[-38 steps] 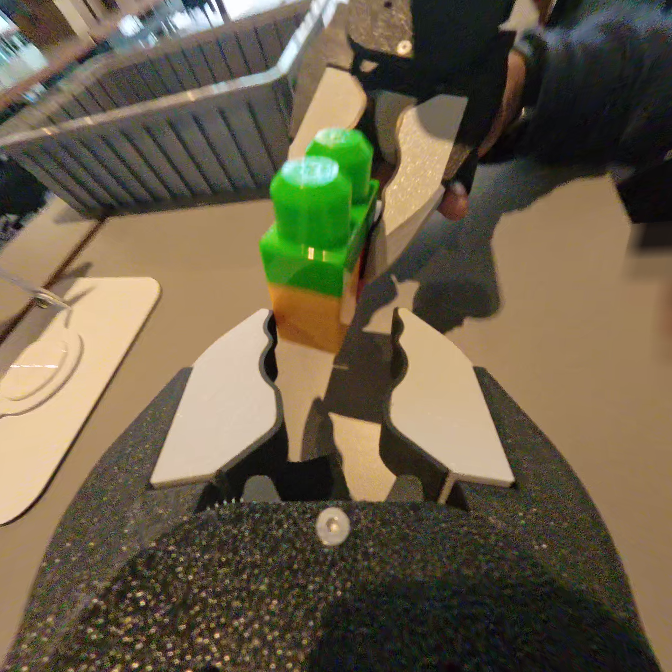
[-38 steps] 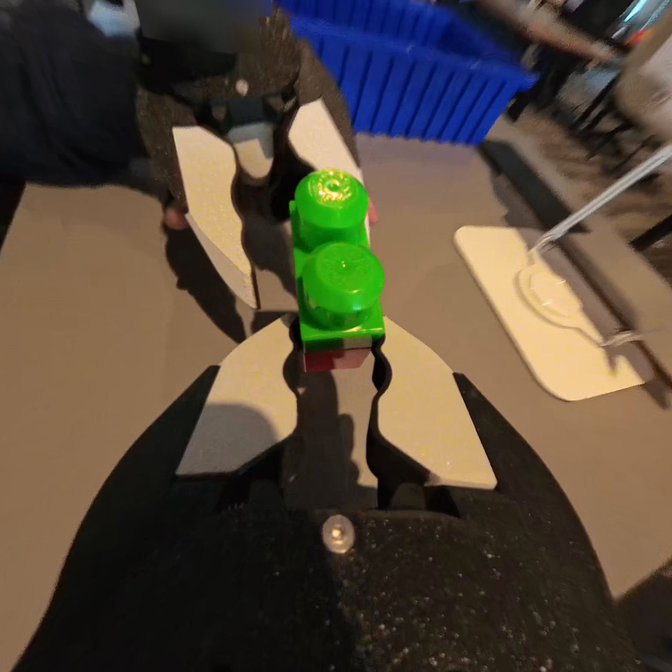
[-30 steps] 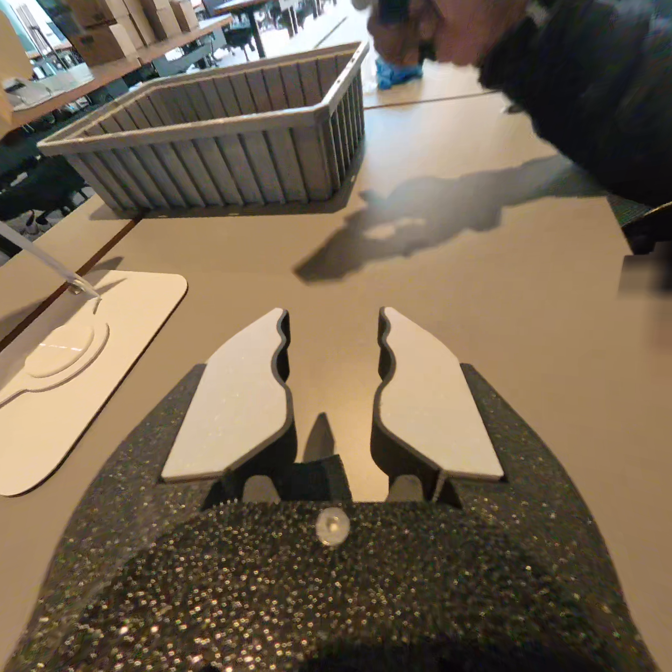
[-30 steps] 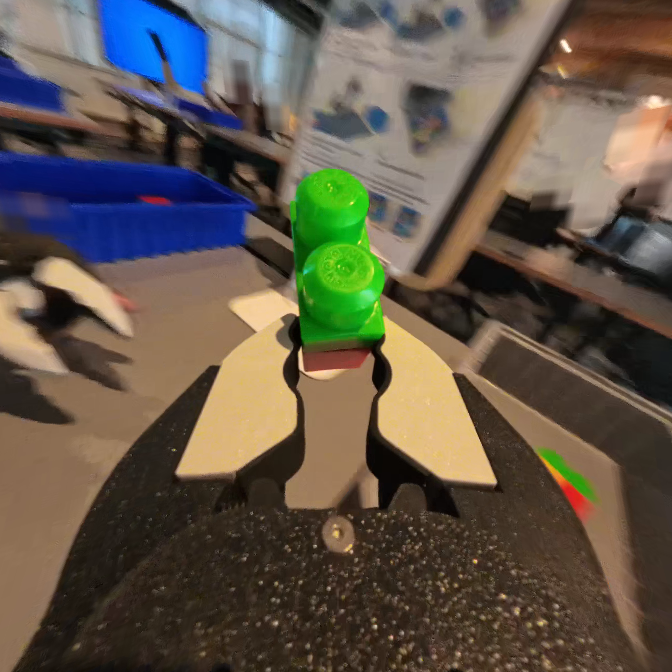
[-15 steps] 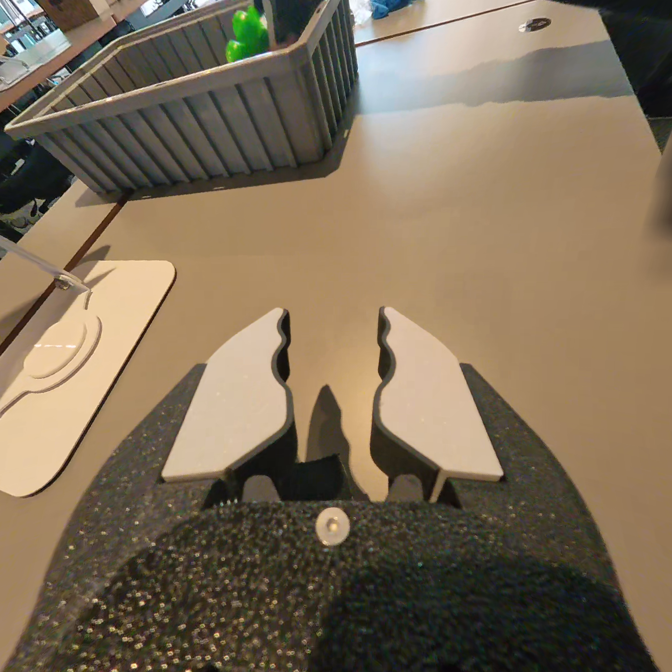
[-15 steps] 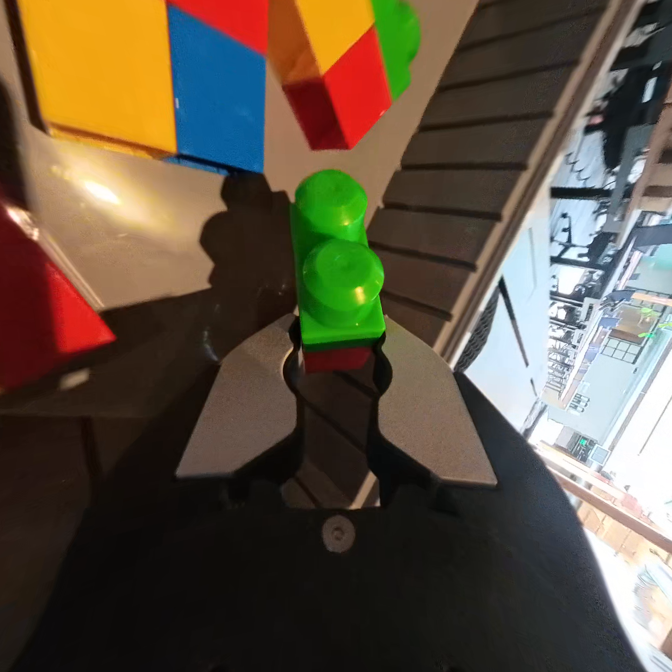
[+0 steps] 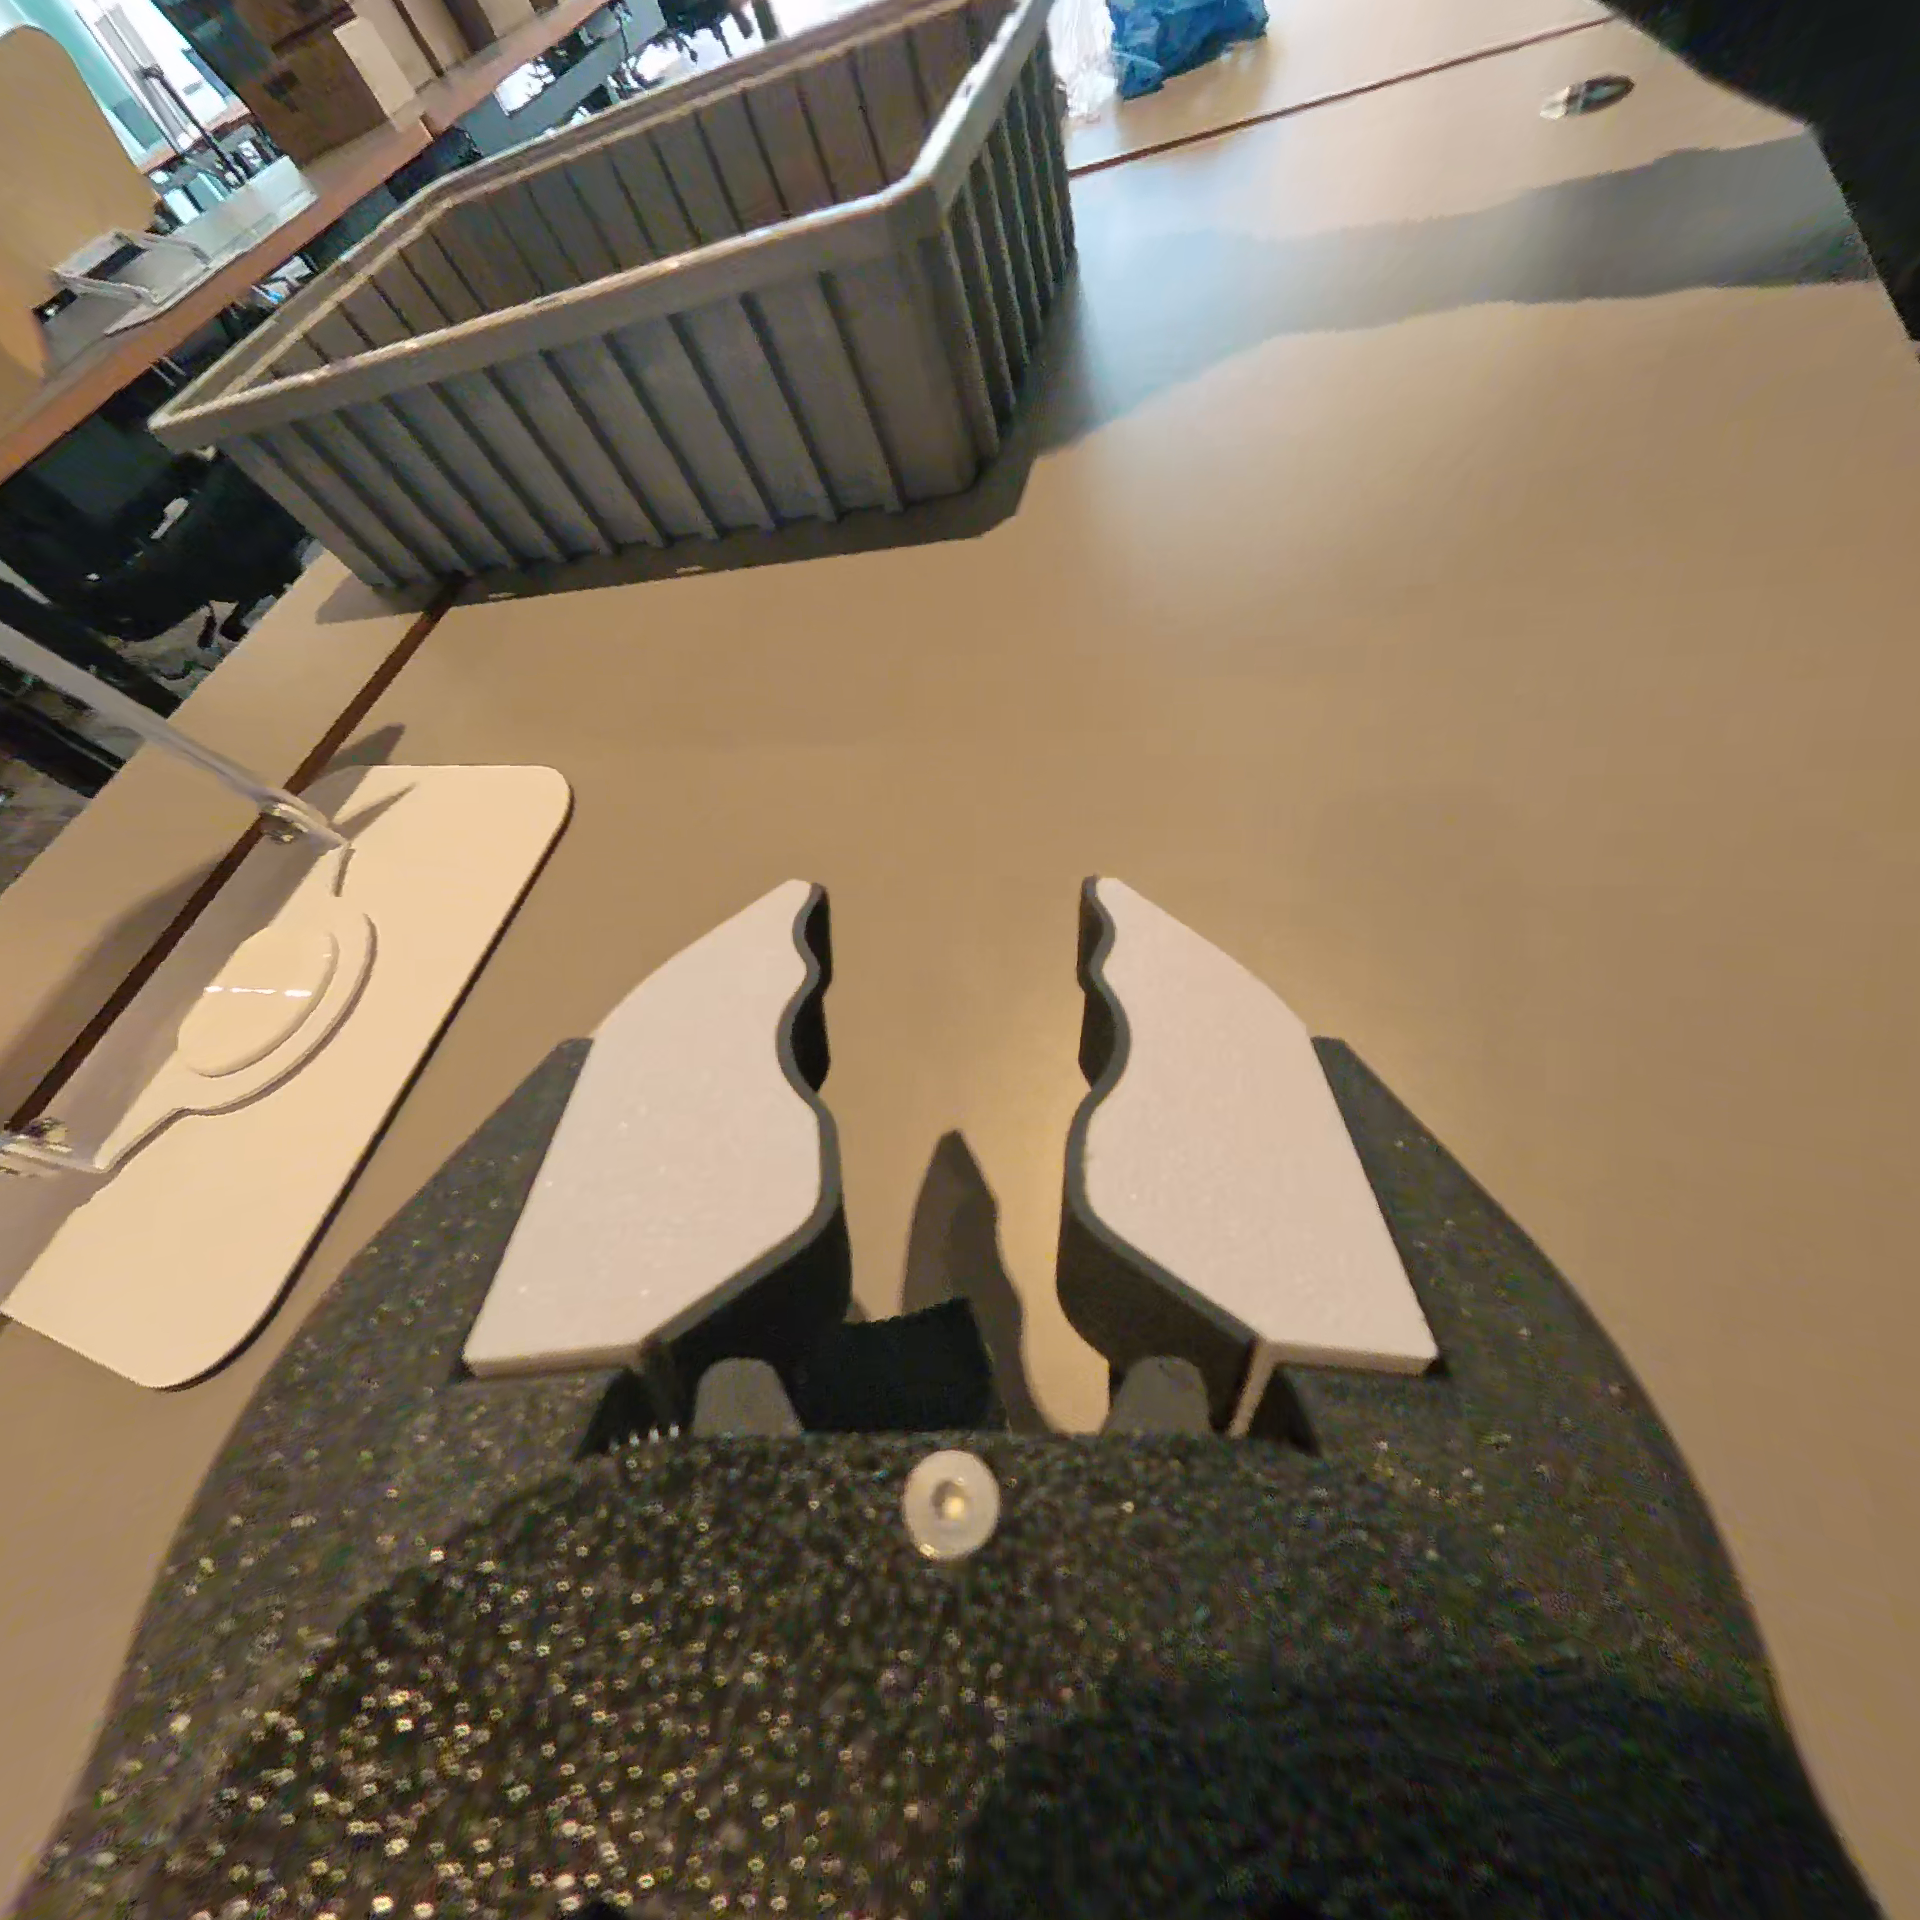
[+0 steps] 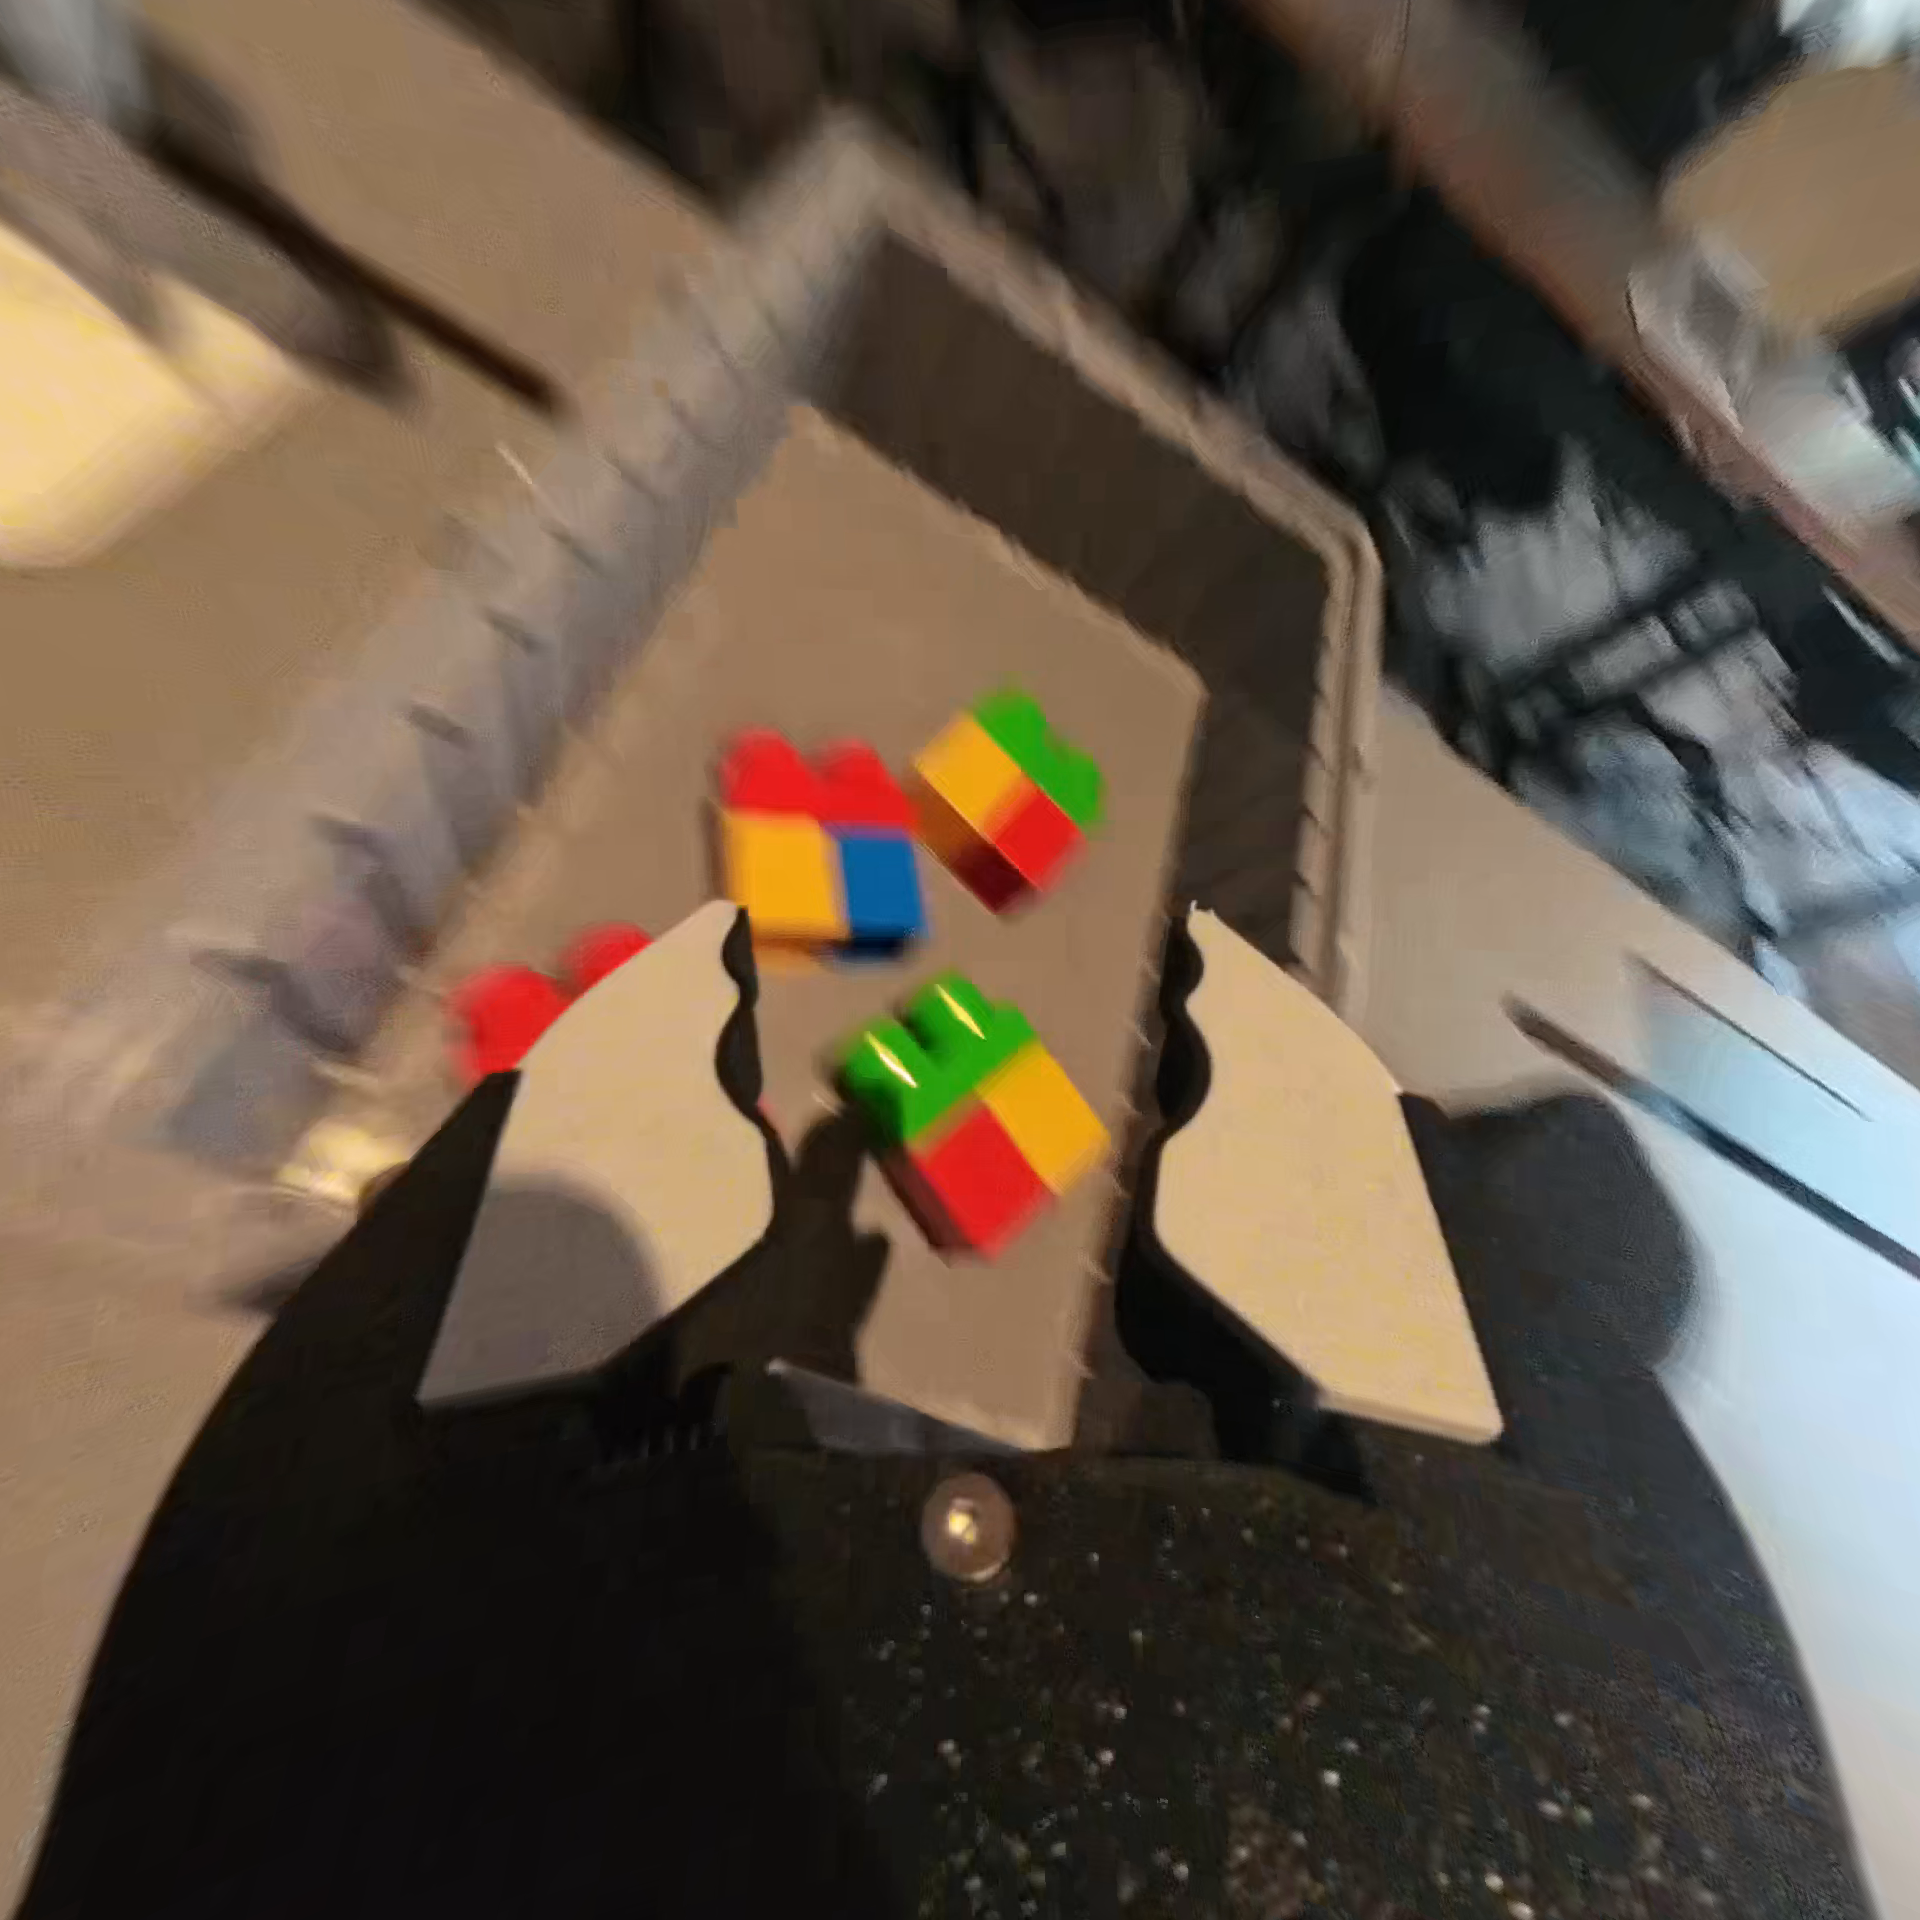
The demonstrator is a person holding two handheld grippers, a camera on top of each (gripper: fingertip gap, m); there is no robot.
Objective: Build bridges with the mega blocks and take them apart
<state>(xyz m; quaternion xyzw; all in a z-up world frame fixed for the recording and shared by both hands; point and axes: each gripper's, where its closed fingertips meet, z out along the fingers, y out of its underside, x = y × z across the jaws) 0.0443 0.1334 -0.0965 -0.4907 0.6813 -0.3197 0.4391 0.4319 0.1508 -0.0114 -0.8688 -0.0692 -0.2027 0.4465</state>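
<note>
The right claw (image 8: 961,925) is wide apart and holds nothing above the gray bin (image 8: 1340,665). A green, red and yellow block stack (image 8: 977,1112) sits inside the bin, near two more stacks. The left claw (image 7: 951,899) is wide apart too, empty over the tan surface (image 7: 1351,675).

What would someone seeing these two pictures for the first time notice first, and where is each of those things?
The eye goes first to the bright block clusters in red, yellow, green and blue, lying blurred inside the grey bin beyond the open, empty right gripper. In the left wrist view, the open left gripper hangs over bare table, with a white flat pad at its left.
</note>
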